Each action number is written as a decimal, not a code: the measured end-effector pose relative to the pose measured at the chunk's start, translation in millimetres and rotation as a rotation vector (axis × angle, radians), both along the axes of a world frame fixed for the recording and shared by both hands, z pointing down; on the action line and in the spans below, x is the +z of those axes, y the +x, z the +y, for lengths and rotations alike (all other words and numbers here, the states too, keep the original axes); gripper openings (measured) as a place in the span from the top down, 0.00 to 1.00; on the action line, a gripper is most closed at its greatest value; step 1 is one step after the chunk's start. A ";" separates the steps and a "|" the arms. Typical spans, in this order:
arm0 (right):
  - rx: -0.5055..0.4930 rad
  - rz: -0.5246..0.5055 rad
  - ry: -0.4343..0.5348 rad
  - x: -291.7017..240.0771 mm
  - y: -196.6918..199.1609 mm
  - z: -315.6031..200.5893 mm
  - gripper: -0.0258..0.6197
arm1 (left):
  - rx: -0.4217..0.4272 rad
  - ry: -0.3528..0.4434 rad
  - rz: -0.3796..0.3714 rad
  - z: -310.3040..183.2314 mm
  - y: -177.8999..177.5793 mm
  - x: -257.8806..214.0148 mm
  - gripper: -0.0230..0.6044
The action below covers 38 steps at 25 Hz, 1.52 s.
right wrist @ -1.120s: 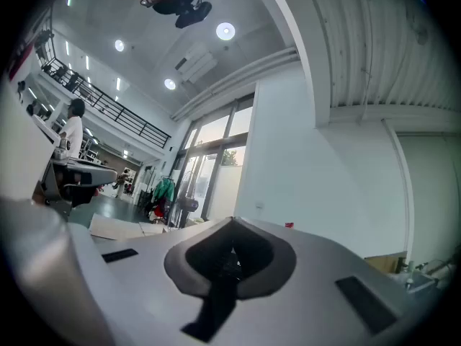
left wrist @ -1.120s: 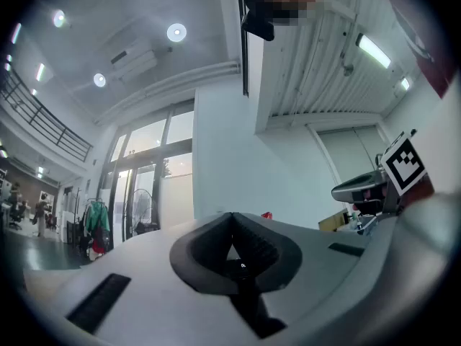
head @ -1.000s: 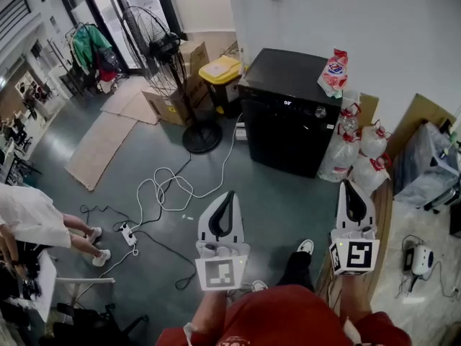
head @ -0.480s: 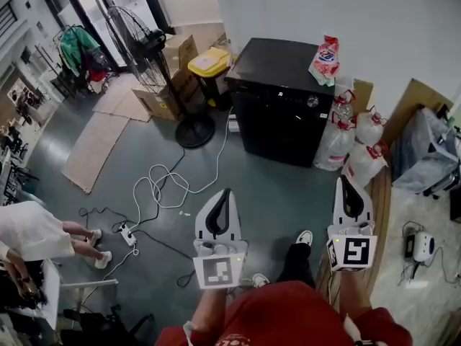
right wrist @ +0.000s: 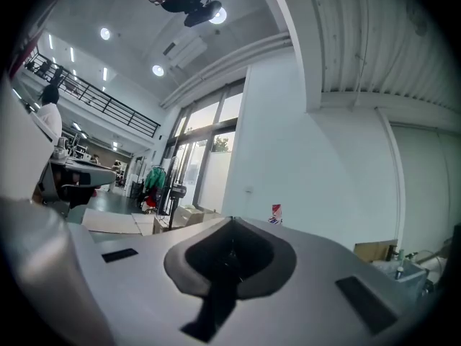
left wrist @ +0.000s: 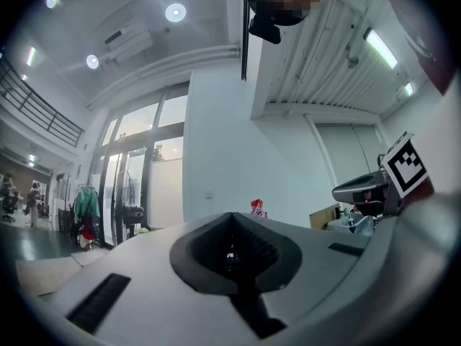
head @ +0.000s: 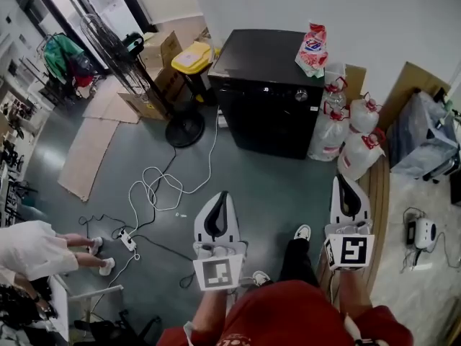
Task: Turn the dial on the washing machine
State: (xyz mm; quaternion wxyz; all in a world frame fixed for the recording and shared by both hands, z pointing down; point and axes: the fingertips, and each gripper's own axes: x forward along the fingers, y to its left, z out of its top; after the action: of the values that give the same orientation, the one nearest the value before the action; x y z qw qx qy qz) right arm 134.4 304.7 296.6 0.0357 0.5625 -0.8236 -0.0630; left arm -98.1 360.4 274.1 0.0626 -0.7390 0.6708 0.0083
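The black washing machine (head: 263,96) stands against the white wall, with a small round silver dial (head: 301,95) at the right of its front panel. A red and white bag (head: 311,50) lies on its top. My left gripper (head: 224,194) is held out over the grey floor, well short of the machine, its jaws shut on nothing. My right gripper (head: 339,178) hangs to the right at about the same distance, also shut and empty. In the gripper views the left gripper (left wrist: 231,215) and right gripper (right wrist: 232,220) show jaws meeting at the tips.
A standing fan (head: 173,125), a yellow-lidded bin (head: 190,58) and cardboard boxes (head: 148,96) stand left of the machine. A white cable (head: 155,182) and a power strip (head: 127,238) lie on the floor. Tied plastic bags (head: 346,132) stand to its right. A person (head: 36,247) is at far left.
The washing machine has slid up and to the left in the head view as I came closer. Both grippers stayed shut and moved forward together.
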 end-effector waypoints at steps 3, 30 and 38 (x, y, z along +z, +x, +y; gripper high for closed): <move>0.005 0.003 -0.018 5.5 9.4 -22.1 0.95 | 0.001 -0.008 0.002 -24.1 9.5 3.6 0.95; 0.006 -0.060 -0.042 11.6 142.2 -269.8 0.95 | 0.004 0.001 -0.008 -274.8 146.3 -11.2 0.95; -0.018 -0.073 -0.048 15.2 148.7 -308.3 0.95 | -0.027 -0.016 -0.007 -310.5 157.7 -7.2 0.95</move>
State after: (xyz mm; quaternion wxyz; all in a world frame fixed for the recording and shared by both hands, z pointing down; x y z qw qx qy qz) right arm 283.1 -3.6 311.8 0.0186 0.5561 -0.8306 -0.0231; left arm 59.5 49.9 266.9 0.0592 -0.7302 0.6806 -0.0006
